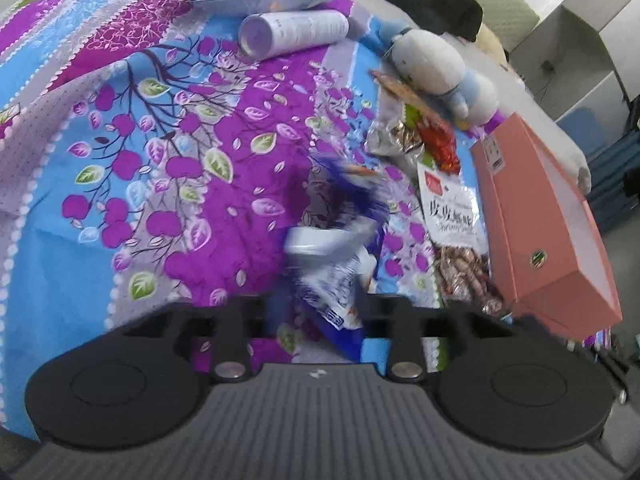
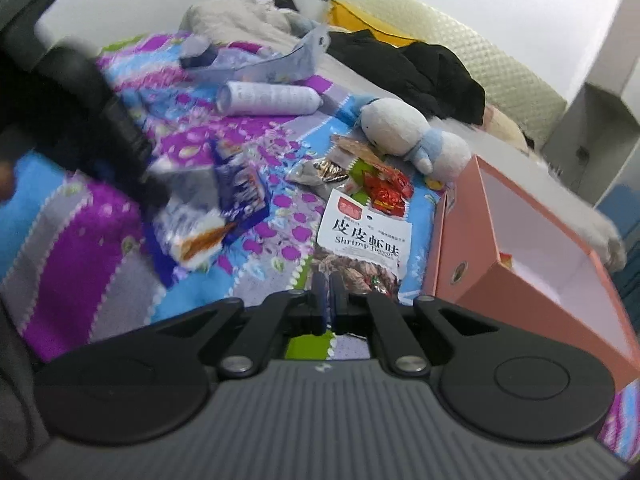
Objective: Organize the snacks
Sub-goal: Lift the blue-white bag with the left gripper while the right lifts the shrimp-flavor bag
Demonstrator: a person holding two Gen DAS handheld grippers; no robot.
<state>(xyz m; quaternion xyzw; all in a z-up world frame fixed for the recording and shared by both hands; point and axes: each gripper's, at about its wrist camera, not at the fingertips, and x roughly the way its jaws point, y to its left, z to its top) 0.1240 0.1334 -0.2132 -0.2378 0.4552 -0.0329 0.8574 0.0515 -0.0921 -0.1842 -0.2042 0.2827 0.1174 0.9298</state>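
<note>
My bed is covered by a bedspread [image 1: 168,168] printed with purple apples and blue bands, and everything lies on it. Along its right side sits the pink box [image 2: 520,248], open on top, white inside, with a small thing in one corner too unclear to name. At the head end lies dark clothing [image 2: 432,76]. Near the box's far end rests a white and blue plush [image 2: 404,132], and beyond it a white tube [image 2: 268,98] lies on its side.

Just left of the box lies the shrimp bag [image 2: 362,240], flat, its label up. Past its far end sit a red packet [image 2: 386,190] and a foil packet [image 2: 320,172], close together by the plush.

My left tongs [image 1: 312,304] are spread wide, with a blue and white snack bag [image 1: 340,276] between the fingers; the blur hides whether either finger touches it. From the right camera, that bag and a blue pack [image 2: 240,190] lie left of the shrimp bag.

My right tongs [image 2: 329,300] are pressed nearly together with nothing between them, above the near end of the shrimp bag.
</note>
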